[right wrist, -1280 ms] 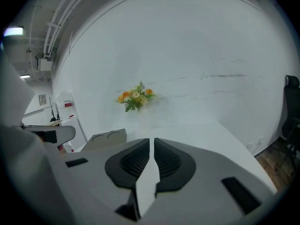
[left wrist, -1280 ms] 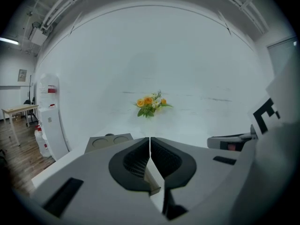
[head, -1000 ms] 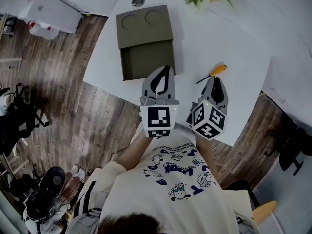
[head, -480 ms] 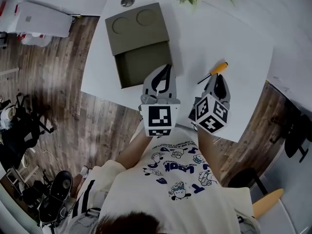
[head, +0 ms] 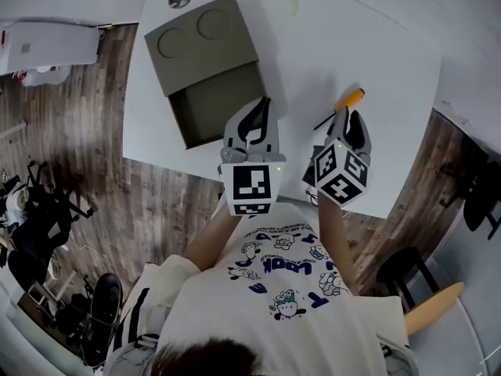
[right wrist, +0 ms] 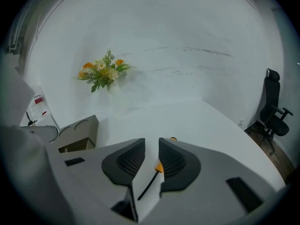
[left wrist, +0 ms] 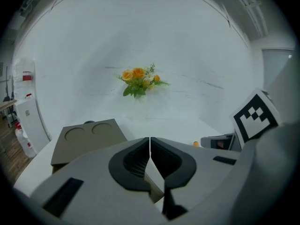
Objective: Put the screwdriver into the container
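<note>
Left gripper (left wrist: pixel 150 144): jaws pressed together along their full ribbed faces, nothing between them, touching nothing; it hangs over the near edge of the white tabletop (head: pixel 368 45), pointing towards the container. Right gripper (right wrist: pixel 151 150): jaws opening, a narrow gap between the pads; the screwdriver (right wrist: pixel 149 184) shows through that gap, lying on the tabletop under the jaws, and neither pad presses on it. Screwdriver: thin dark shaft and orange handle, flat on the tabletop to the right of the container and well apart from it. In the head view its long axis runs on a diagonal, handle towards the far right, tip towards the near left and the person; the right jaw covers part of the handle in the right gripper view. Container (head: pixel 205 67): olive-green box on the left part of the tabletop, a raised panel with two round recesses at its far end, an open compartment at its near end. Flowers (left wrist: pixel 138 81): orange and yellow spray at the far edge of the tabletop.
</note>
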`<state>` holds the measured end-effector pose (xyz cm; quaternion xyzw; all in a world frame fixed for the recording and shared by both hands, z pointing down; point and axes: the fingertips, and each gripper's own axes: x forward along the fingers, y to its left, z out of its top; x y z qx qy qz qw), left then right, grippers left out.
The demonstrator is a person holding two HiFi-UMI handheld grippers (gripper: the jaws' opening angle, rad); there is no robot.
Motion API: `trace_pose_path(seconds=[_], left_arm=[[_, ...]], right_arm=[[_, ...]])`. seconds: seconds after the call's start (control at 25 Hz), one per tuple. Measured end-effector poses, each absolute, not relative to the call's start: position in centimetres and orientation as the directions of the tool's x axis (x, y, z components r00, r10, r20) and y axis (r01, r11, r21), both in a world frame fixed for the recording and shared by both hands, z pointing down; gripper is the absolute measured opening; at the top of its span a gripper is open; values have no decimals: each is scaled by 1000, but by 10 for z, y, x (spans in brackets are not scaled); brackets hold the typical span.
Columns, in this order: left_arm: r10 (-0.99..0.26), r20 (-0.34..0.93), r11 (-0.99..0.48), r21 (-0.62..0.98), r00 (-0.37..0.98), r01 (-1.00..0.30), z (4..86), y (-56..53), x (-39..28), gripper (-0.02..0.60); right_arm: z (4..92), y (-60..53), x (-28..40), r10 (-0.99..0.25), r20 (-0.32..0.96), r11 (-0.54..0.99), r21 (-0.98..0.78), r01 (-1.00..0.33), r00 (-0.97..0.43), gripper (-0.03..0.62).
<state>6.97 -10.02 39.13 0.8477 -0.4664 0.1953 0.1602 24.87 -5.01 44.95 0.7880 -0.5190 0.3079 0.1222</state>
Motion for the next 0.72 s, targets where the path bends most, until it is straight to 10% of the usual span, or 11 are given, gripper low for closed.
trace_pose_path(seconds=[0.72], left_arm=[[-653, 567, -545, 109, 502, -832, 429, -104, 87, 21]], right_arm=[[501, -47, 267, -648, 707, -515, -133, -847, 284, 145]])
